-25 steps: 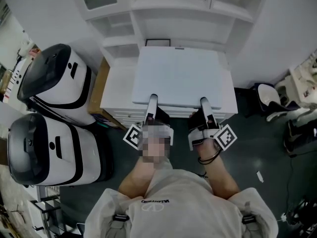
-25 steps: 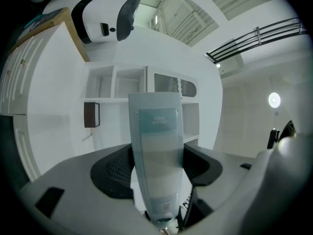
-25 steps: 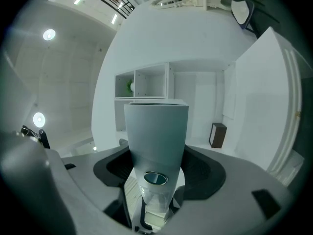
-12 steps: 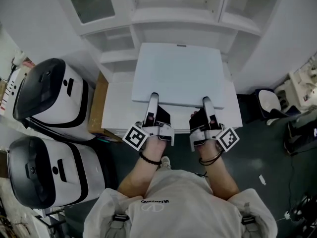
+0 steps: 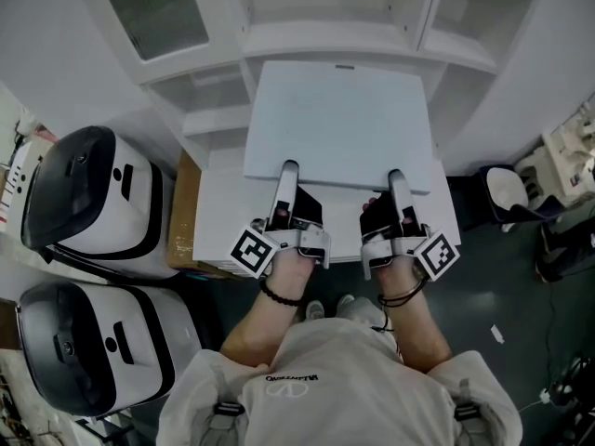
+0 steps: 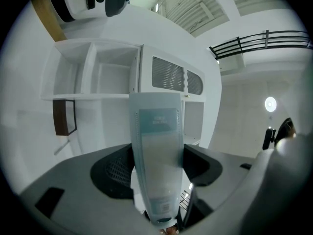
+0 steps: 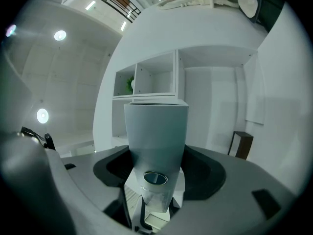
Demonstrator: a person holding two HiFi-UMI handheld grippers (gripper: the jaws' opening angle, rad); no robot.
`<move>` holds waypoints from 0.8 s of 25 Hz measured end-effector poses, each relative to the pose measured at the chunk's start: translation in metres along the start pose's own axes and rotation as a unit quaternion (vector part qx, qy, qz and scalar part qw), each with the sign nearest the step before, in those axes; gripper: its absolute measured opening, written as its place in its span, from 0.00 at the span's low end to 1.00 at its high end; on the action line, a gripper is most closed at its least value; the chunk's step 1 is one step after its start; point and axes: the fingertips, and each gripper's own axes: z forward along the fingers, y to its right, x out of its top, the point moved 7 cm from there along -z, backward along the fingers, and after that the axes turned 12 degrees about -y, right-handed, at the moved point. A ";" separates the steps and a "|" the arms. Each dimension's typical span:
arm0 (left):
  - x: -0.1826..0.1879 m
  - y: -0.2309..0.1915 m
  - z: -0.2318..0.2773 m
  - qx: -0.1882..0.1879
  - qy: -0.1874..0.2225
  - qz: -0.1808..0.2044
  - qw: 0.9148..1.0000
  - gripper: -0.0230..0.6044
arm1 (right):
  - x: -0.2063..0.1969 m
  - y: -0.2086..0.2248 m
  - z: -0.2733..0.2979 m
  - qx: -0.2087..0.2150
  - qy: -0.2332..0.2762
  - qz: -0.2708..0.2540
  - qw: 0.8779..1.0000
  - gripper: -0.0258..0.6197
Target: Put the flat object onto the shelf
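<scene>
A large flat pale-grey panel [image 5: 339,124] is held level in front of the white shelf unit [image 5: 325,37]. Its far edge lies close under the shelf's front ledge. My left gripper [image 5: 287,175] is shut on the panel's near edge at the left, and my right gripper [image 5: 397,180] is shut on the same edge at the right. In the left gripper view the panel [image 6: 156,151] runs edge-on between the jaws toward open shelf compartments [image 6: 93,77]. The right gripper view shows the panel [image 7: 156,131] the same way, facing shelf cubbies [image 7: 146,80].
A low white cabinet [image 5: 218,214] stands under the panel. Two white-and-black machines [image 5: 88,203] [image 5: 102,347] sit at the left, with a cardboard box [image 5: 184,214] beside the cabinet. A white chair [image 5: 507,191] and cluttered gear [image 5: 569,156] are at the right.
Both grippers have carried the panel up and forward, so its far edge now sits nearer the shelf. The grips are unchanged.
</scene>
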 end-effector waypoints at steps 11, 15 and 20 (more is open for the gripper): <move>0.021 0.001 0.066 -0.003 0.011 0.017 1.000 0.50 | 0.052 0.005 0.065 0.026 -0.011 0.002 1.000 0.51; 0.028 0.018 0.088 -0.019 0.018 0.040 0.999 0.50 | 0.072 -0.010 0.085 0.052 -0.031 -0.009 0.998 0.51; 0.039 0.016 0.113 -0.012 0.038 0.053 0.998 0.50 | 0.090 -0.001 0.115 0.059 -0.048 0.007 0.997 0.51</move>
